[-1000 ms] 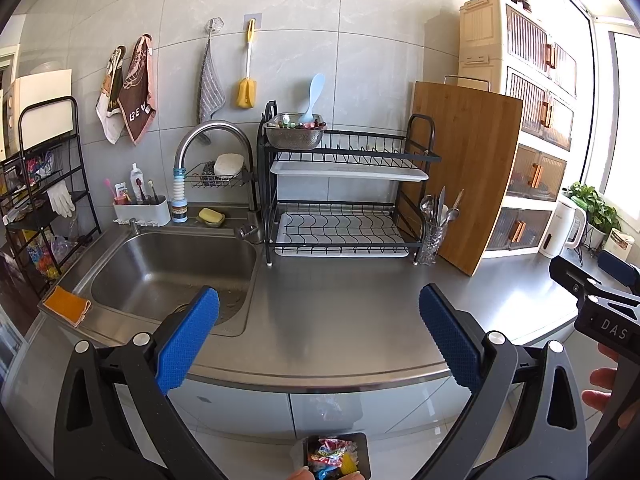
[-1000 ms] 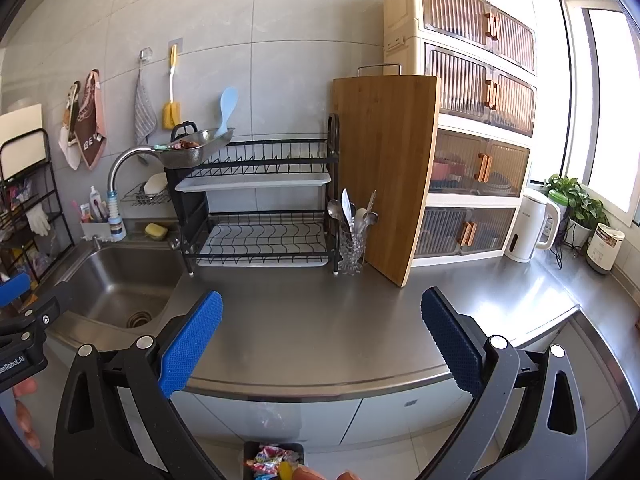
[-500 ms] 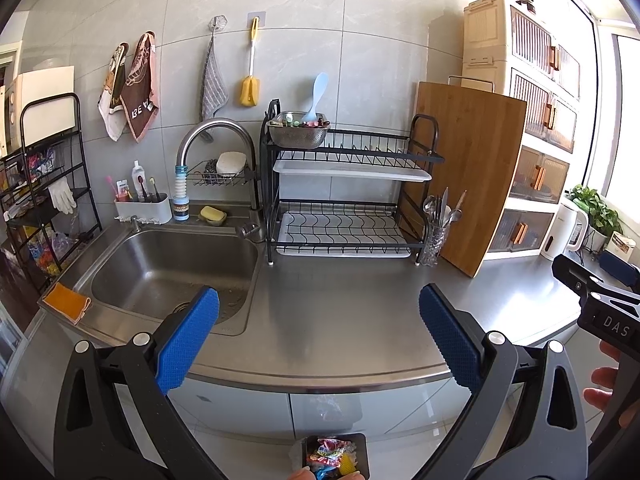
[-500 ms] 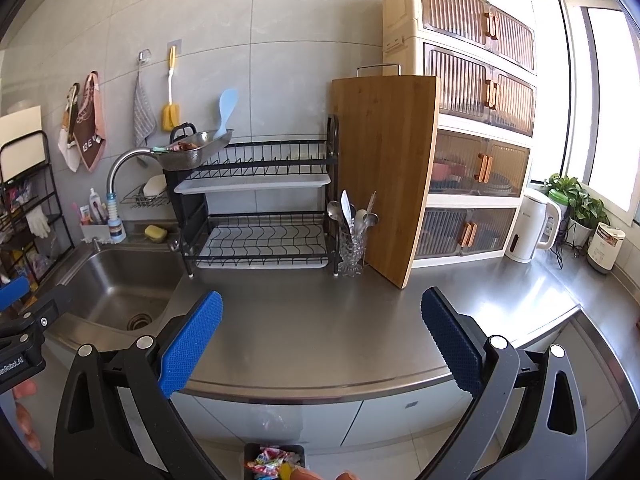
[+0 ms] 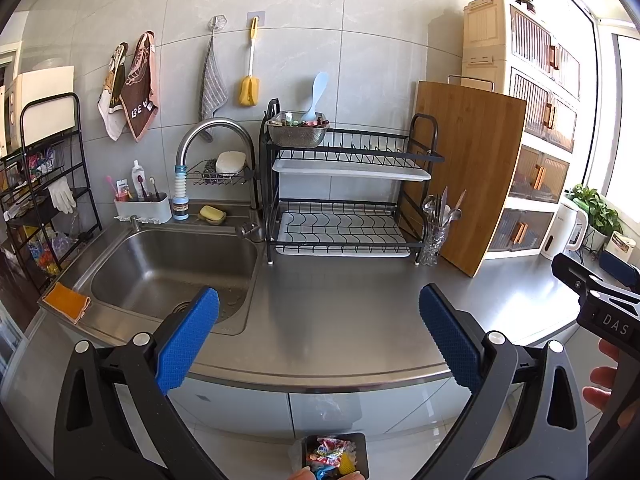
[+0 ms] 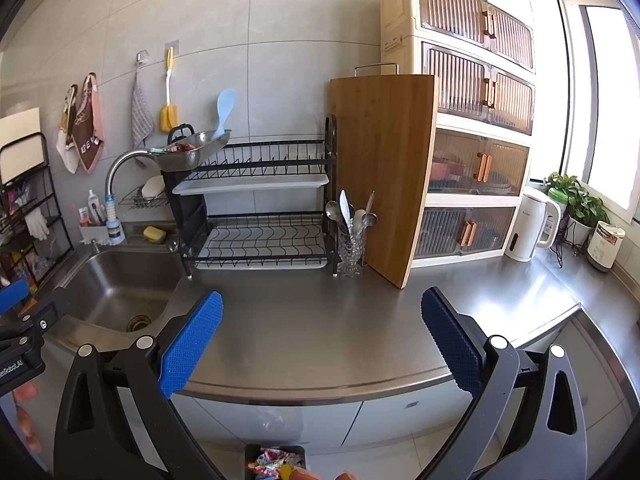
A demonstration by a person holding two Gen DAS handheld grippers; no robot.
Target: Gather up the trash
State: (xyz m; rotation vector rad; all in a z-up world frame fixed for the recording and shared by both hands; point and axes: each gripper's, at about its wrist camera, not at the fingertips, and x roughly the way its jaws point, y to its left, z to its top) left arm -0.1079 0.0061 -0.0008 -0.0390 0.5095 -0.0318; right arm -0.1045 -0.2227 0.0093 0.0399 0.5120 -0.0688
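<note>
Low at the frame's bottom edge, a dark bin [image 5: 335, 456] holds what look like bright wrappers. Both tools, left [image 5: 319, 336] and right [image 6: 322, 338], gape apart, empty, over bare steel worktop [image 5: 344, 304]; sink [image 5: 168, 268] left, dish rack [image 5: 344, 200] centre.

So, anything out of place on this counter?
Yes: the metal colander on the dish rack holds what look like colourful wrappers, and in the right view it sits tilted. The counter shows no litter.
</note>
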